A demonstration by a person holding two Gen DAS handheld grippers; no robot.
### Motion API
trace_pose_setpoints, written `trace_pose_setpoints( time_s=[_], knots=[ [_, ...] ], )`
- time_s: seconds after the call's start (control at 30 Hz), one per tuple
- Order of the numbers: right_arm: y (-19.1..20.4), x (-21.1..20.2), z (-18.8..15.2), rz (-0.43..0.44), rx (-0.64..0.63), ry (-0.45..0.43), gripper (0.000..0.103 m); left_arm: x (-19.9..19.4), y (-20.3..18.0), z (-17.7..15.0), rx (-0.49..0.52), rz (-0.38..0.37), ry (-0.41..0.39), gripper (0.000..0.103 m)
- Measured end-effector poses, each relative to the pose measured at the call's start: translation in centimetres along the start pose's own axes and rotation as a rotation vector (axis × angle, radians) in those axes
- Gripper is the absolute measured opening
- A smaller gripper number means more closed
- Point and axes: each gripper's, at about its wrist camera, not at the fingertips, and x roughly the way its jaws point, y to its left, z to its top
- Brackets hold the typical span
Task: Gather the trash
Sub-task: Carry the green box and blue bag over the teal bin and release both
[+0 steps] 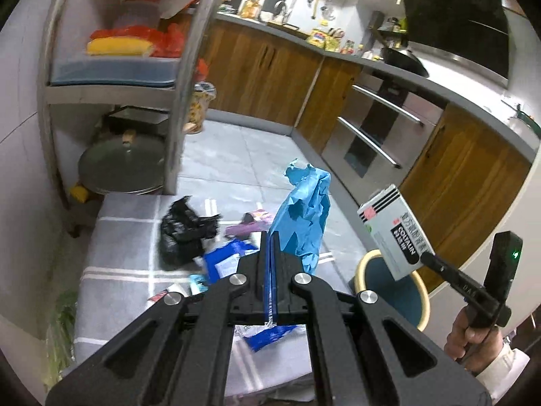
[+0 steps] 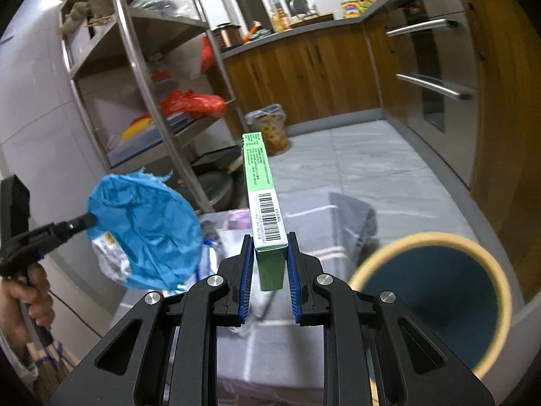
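My left tool (image 1: 269, 253) is clamped fully shut on a light, crinkly blue wrapper (image 1: 304, 213) flopping above its tip, while my right tool (image 2: 270, 257) pinches the stiff, near-weightless green carton (image 2: 265, 209) by its end, bin (image 2: 436, 301) just right

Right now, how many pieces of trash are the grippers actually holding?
2. The blue wrapper is pinched in the left gripper; the green-and-white box is clamped in the right gripper. More litter remains on the grey cloth, some possibly hidden.
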Motion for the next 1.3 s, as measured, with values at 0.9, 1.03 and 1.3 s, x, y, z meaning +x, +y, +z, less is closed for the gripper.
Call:
trace_pose_setpoints(
  time_s=[0.9, 1.03, 1.3],
  knots=[
    [-10.4, -2.9, -6.1, -0.374, 0.125, 0.193, 0.02, 13.9, -21.4, -4.9, 0.254, -0.224, 0.158, 0.0],
    [-10.4, -1.6, -6.7, -0.392, 0.113, 0.246, 0.019, 15.6, -22.8, -6.4, 0.267, -0.25, 0.197, 0.0],
    [-10.3, 0.2, -7.9, -0.405, 0.083, 0.322, 0.019, 19.5, -23.2, -10.0, 0.299, -0.245, 0.318, 0.0]
  ],
)
